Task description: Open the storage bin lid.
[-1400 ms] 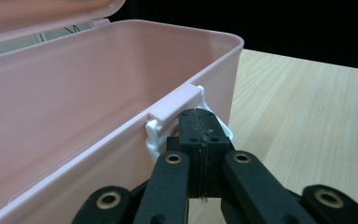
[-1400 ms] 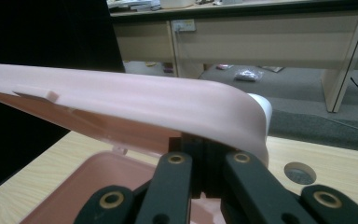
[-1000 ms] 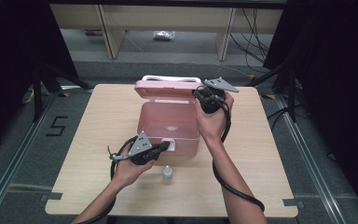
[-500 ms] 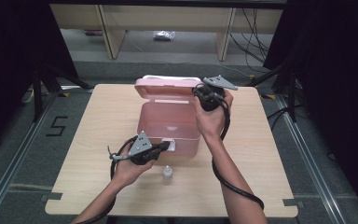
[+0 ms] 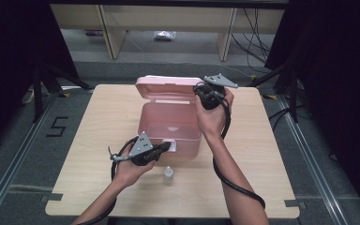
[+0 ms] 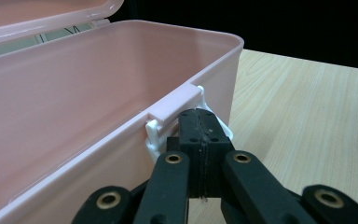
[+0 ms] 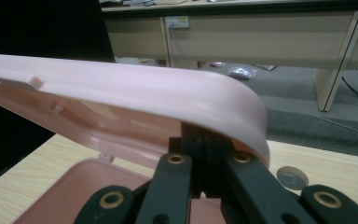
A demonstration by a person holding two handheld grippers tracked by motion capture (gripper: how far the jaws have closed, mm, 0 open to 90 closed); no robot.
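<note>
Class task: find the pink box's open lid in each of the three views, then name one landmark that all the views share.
High view: lid upright at centre, behind the box.
Left gripper view: lid at top left.
Right gripper view: lid spans the middle, above the jaws.
Shared landmark: wooden table.

From my screen, the right gripper's (image 7: 200,140) closed tips vanished under the pink lid's (image 7: 135,95) rim, so I couldn't tell whether they touched it. The left gripper (image 6: 200,130) covered part of the white latch (image 6: 154,135). The small bottle's (image 5: 168,174) contents were too small to make out.
</note>
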